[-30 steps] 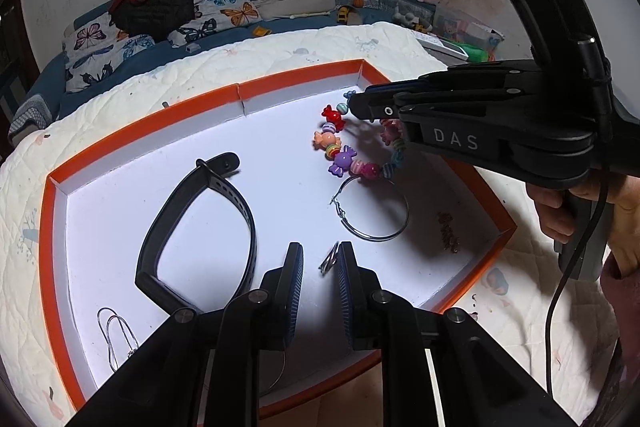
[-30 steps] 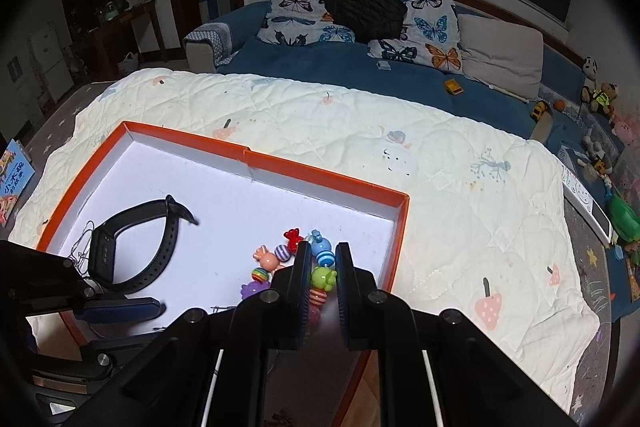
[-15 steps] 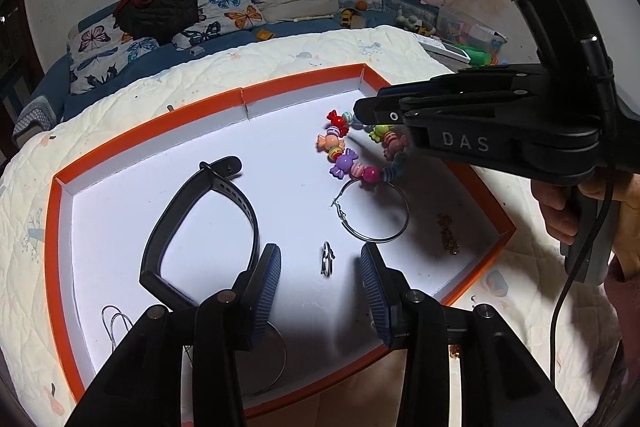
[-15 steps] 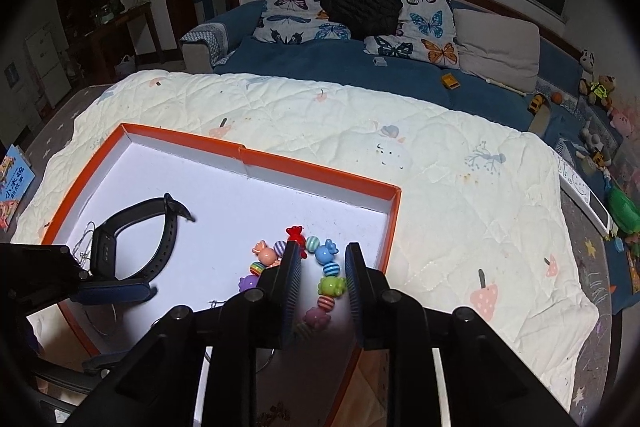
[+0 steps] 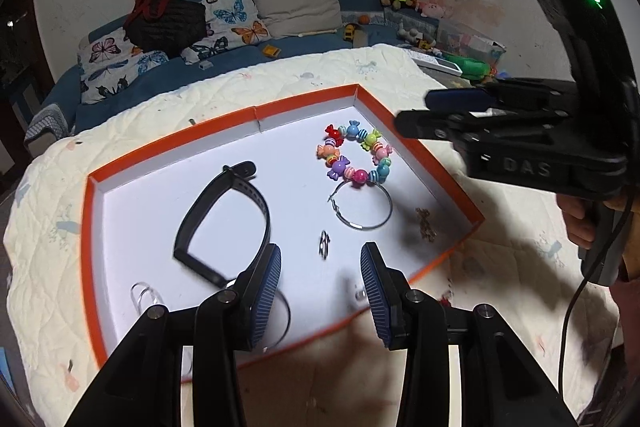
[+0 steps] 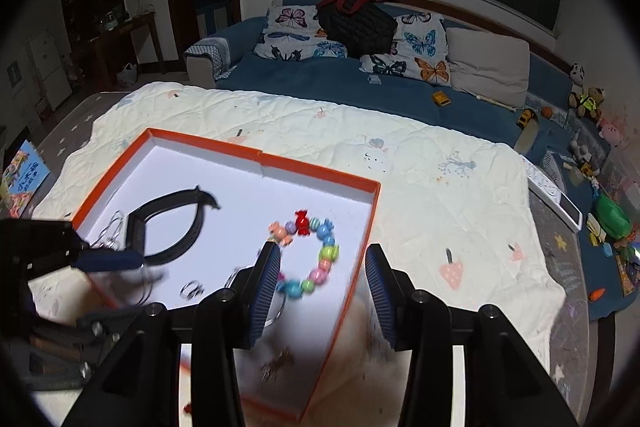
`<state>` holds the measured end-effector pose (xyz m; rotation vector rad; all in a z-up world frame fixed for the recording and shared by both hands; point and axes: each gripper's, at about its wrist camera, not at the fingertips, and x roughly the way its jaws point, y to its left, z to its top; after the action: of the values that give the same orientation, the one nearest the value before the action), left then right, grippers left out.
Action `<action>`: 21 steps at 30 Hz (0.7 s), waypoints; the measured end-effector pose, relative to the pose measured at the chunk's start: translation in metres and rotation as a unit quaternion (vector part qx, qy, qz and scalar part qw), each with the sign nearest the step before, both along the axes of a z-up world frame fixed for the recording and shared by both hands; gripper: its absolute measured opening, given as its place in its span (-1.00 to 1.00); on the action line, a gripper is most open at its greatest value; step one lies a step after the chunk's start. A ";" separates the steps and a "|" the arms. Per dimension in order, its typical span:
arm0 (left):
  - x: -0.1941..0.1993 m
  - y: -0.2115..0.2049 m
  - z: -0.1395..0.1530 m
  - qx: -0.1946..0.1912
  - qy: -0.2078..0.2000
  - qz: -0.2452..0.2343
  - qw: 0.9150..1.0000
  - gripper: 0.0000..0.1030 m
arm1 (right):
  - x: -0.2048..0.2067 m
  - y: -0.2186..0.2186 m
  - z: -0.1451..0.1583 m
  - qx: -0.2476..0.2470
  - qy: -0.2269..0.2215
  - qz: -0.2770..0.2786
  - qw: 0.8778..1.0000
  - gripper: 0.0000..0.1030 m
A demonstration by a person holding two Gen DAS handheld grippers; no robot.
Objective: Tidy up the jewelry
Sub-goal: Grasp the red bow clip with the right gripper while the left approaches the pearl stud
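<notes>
While both tools hang above the shallow orange-rimmed white tray on the cream quilted bed cover, neither holds anything. Blue ribbed fingers of the left gripper stand wide apart over the tray's near edge, with a small silver ring lying on the white floor just ahead, between them. The right gripper also has its fingers spread apart, above the multicoloured candy-bead bracelet near the tray's right corner. A large silver hoop earring touches that bracelet's near side. A black rubber watch band lies toward the tray's left, thin wire hoops beside it.
</notes>
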<state>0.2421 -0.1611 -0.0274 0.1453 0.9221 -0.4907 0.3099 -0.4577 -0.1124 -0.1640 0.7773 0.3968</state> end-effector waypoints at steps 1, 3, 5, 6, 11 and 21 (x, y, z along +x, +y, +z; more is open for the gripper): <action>-0.005 0.003 0.002 0.000 -0.001 0.002 1.000 -0.13 | 0.000 0.000 0.000 0.000 0.000 0.000 1.000 -0.05; -0.014 0.007 0.005 0.001 -0.002 0.005 1.000 -0.13 | -0.013 -0.001 0.003 -0.001 -0.006 0.003 1.000 -0.05; -0.026 0.012 0.007 0.004 -0.007 0.007 1.000 -0.12 | -0.023 -0.003 0.004 -0.002 -0.011 0.004 1.000 -0.05; -0.030 0.014 0.008 0.005 -0.008 0.009 1.000 -0.12 | -0.031 -0.004 0.004 0.001 -0.011 0.007 1.000 -0.05; -0.057 0.025 0.010 0.006 -0.011 0.010 1.000 -0.12 | -0.059 -0.005 -0.002 0.012 -0.004 0.018 1.000 -0.05; -0.093 0.050 -0.004 0.009 0.004 0.026 1.000 -0.12 | -0.098 0.008 -0.040 0.011 0.038 0.051 0.998 -0.05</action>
<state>0.1492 -0.1112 -0.0310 0.1355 0.9353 -0.4349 0.2115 -0.4501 -0.1527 -0.1690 0.8414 0.5111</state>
